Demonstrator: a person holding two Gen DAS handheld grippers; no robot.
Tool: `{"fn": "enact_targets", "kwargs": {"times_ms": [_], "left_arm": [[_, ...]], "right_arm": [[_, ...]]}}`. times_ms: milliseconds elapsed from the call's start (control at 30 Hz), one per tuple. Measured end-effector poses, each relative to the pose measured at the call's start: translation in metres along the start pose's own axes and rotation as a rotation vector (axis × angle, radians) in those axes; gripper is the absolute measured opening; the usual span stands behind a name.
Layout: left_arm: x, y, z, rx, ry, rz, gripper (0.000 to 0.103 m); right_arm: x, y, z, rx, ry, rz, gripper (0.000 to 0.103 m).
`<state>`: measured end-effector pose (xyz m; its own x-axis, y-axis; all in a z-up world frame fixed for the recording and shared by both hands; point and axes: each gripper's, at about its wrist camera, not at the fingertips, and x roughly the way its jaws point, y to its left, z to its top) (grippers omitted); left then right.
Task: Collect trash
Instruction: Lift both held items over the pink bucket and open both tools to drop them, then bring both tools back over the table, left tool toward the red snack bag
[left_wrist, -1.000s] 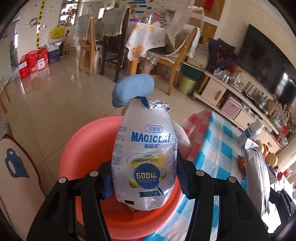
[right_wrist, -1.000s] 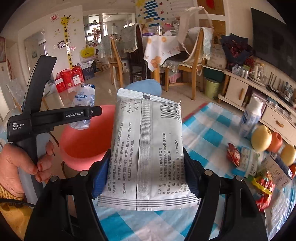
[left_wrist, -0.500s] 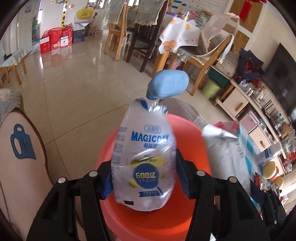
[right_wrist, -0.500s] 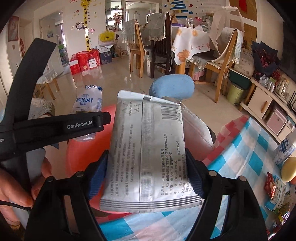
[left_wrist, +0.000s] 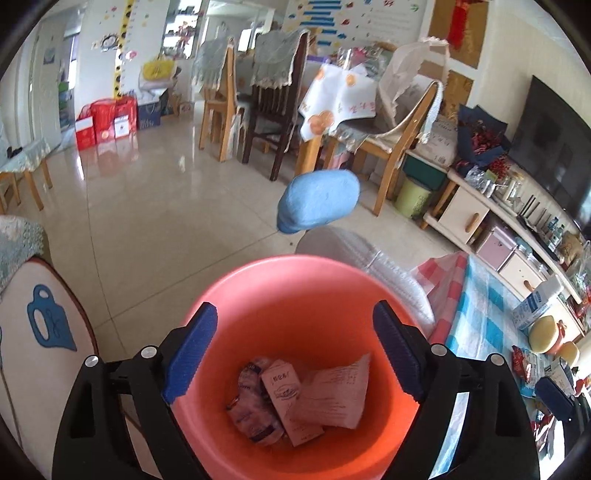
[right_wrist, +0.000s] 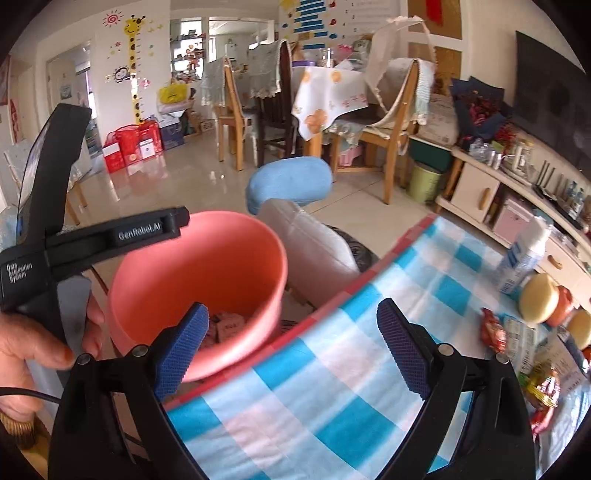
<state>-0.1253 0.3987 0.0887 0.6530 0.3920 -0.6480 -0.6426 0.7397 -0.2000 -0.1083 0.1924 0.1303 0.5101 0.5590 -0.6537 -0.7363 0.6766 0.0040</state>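
Note:
A salmon-pink plastic bin (left_wrist: 291, 295) stands beside the table, and it also shows in the right wrist view (right_wrist: 207, 266). Inside lie a clear milk pouch (left_wrist: 247, 410), a small carton (left_wrist: 288, 402) and a grey printed packet (left_wrist: 336, 391). My left gripper (left_wrist: 291, 350) is open and empty right above the bin. My right gripper (right_wrist: 291, 350) is open and empty over the table's edge, just right of the bin. More wrappers (right_wrist: 495, 332) lie on the blue checked tablecloth (right_wrist: 332, 387) at the right.
A chair with a blue headrest (right_wrist: 288, 184) and grey back (right_wrist: 314, 243) stands behind the bin. A spray bottle (right_wrist: 524, 254), fruit (right_wrist: 539, 299) and snack packets sit on the table's right. A cushioned seat (left_wrist: 40, 332) is at the left. Dining chairs stand further back.
Both grippers have opened. The milk pouch left my left gripper and the grey packet left my right gripper; both now lie in the bin. The right gripper moved back toward the table.

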Motion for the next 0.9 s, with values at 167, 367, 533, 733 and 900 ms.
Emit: {"fn": "enact_targets", "kwargs": {"times_ms": [167, 367, 533, 733, 900], "left_arm": [[-0.011, -0.017, -0.003, -0.016, -0.048, -0.123, 0.087], [-0.017, -0.046, -0.009, 0.034, -0.044, -0.22, 0.088], [-0.024, -0.079, -0.018, 0.119, -0.043, -0.256, 0.089], [-0.033, -0.116, -0.035, 0.238, -0.049, -0.336, 0.089], [-0.04, -0.148, -0.051, 0.336, -0.058, -0.356, 0.089]], "right_arm": [[-0.024, -0.022, -0.02, 0.023, -0.011, -0.059, 0.094], [-0.051, -0.045, -0.045, 0.042, -0.028, -0.114, 0.094], [-0.073, -0.063, -0.063, 0.079, -0.043, -0.144, 0.094], [-0.093, -0.084, -0.088, 0.101, -0.066, -0.199, 0.095], [-0.105, -0.103, -0.104, 0.132, -0.104, -0.22, 0.099]]}}
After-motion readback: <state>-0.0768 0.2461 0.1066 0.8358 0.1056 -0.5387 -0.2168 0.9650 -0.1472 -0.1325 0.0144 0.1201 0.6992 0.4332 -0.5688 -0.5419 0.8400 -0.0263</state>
